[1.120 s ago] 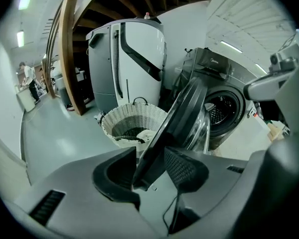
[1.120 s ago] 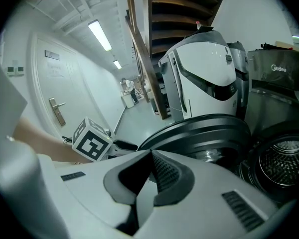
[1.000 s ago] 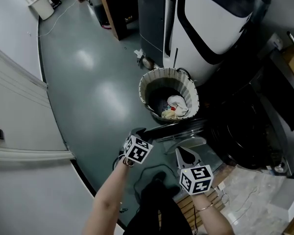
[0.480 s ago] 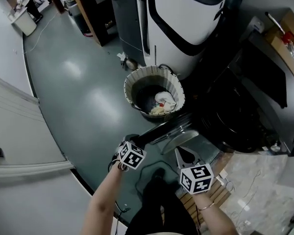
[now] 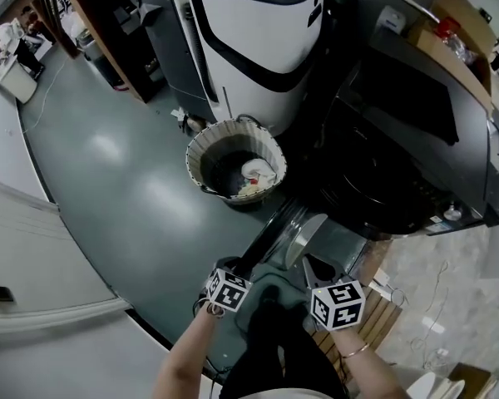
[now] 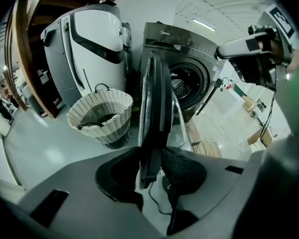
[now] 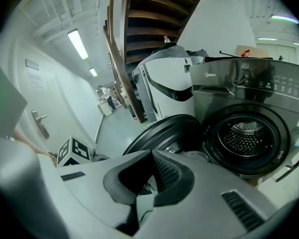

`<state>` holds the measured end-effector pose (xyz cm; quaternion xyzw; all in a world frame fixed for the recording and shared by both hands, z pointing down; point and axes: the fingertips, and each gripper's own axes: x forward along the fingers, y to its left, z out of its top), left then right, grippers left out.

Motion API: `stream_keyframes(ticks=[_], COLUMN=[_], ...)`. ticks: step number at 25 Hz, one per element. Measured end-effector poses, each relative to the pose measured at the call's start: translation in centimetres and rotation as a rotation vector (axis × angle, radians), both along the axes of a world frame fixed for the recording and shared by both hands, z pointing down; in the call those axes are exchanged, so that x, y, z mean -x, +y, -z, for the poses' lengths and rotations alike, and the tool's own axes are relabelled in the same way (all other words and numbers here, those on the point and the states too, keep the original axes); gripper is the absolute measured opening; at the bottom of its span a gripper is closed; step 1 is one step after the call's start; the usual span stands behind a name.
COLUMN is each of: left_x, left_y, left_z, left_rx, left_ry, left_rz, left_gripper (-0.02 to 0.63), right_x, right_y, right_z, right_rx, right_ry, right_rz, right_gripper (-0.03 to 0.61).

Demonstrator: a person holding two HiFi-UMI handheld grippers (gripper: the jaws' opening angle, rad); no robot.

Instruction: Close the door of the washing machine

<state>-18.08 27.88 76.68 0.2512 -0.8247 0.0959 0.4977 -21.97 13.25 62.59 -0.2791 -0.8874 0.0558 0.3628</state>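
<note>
One round door [image 5: 273, 228] is the whole job here. It stands swung far out from the front of the dark washing machine [image 5: 416, 131], well apart from the drum opening [image 7: 246, 138], with its free end towards the person.

The left tongs [image 5: 234, 267] are clamped on that free end. In the left gripper view the door's rim [image 6: 154, 108] runs edge-on straight down between the pads, and both seem to press on it. The right tongs [image 5: 313, 262] hang just beside the door's inner face with jaws apart and nothing between them.

The step in hand looks like the swing home. To do it well, I would let the left tongs follow the hinge's arc instead of dragging in a straight line, and hold only firmly enough that the rim does not slip. The right tongs should stay out of the closing gap. They could press flat on the outer face at the end, until the latch catches.

The door is thick and black-rimmed, with a clear glass bowl [image 5: 309, 235] bulging from its inner side, and probably swings heavily.

A wicker laundry basket [image 5: 196, 166] with some cloth in it stands near the door's outer side. Behind it is a white-and-black appliance [image 5: 249, 40] on the grey floor [image 5: 108, 181].
</note>
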Motion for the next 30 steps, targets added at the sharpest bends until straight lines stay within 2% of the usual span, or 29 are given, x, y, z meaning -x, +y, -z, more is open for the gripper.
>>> stream_keyframes(ticks=[7,11,19,30], left_x=[-3.9,-5.3,-7.1,-7.0], left_y=[-8.5,-14.4,-25.5,-38.8], left_z=[-0.3,-0.3,-0.3,-0.5], left_rx=[-0.041,-0.094,-0.11,-0.143], left_ry=[0.027,0.065,0.093,0.166], left_rz=[-0.068,-0.108,-0.306,-0.359], left_gripper=[0.155,0.155,0.167,0.178], right_x=[-2.1,-3.6,-7.2,-12.0], right_y=[-7.4,-12.3,-21.0,-32.8], right_z=[0.1,0.1,-0.4,-2.0], right_rx=[-0.011,-0.013,-0.007,0.008], right_ry=[-0.005,-0.005,0.015,0.044], right_rz=[-0.097,-0.177,-0.367,-0.614], right_gripper=[0.008,0.008,0.008,0.008])
